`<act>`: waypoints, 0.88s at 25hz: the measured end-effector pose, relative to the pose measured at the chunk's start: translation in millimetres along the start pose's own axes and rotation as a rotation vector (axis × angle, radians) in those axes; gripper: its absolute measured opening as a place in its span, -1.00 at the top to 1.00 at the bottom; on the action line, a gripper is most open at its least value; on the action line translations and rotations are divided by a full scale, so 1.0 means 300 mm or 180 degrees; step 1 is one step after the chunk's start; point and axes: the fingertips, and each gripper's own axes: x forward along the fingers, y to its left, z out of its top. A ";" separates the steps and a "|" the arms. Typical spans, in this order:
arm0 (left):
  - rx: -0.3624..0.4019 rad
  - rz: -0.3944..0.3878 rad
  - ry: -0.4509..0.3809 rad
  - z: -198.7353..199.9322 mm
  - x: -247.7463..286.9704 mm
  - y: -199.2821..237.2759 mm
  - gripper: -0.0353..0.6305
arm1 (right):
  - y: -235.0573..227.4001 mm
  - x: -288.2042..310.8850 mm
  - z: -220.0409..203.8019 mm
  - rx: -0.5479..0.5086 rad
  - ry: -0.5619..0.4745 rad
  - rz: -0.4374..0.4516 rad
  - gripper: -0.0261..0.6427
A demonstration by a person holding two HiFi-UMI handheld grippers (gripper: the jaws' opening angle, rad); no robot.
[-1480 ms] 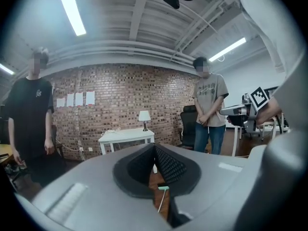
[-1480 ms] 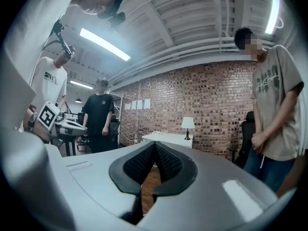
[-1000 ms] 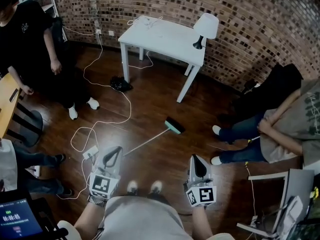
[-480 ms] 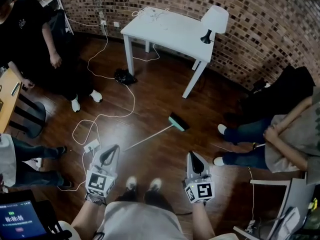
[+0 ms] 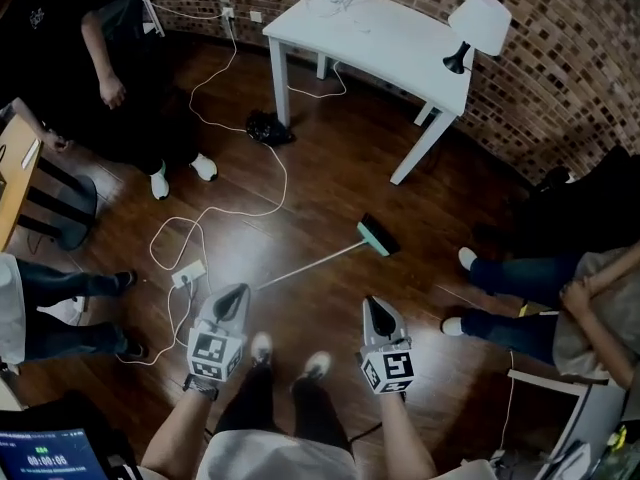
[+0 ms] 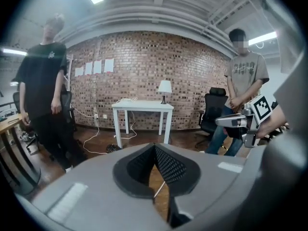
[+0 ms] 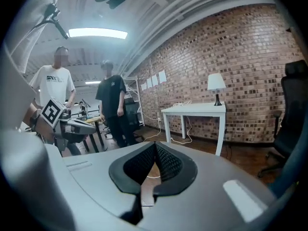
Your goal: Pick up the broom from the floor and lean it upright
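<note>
Left tool and right tool both pinched shut, gripping nothing. Broom flat on the floor, handle end just ahead of left tool. Risk: closed jaws nudging the thin handle, rolling it away toward the power strip. Forearms low, tools side by side, tipped slightly downward.
</note>
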 end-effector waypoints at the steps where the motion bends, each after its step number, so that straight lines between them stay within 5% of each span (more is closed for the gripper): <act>1: 0.0009 -0.0022 0.0052 -0.042 0.035 0.009 0.90 | 0.002 0.044 -0.052 0.0001 0.0064 0.0021 0.88; 13: -0.0312 0.0030 0.0597 -0.751 0.385 0.184 0.81 | -0.006 0.556 -0.859 0.0169 0.0749 0.0338 0.74; 22: -0.0423 0.0023 0.0867 -1.236 0.690 0.255 0.77 | -0.120 0.968 -1.484 0.0882 0.1253 0.0109 0.39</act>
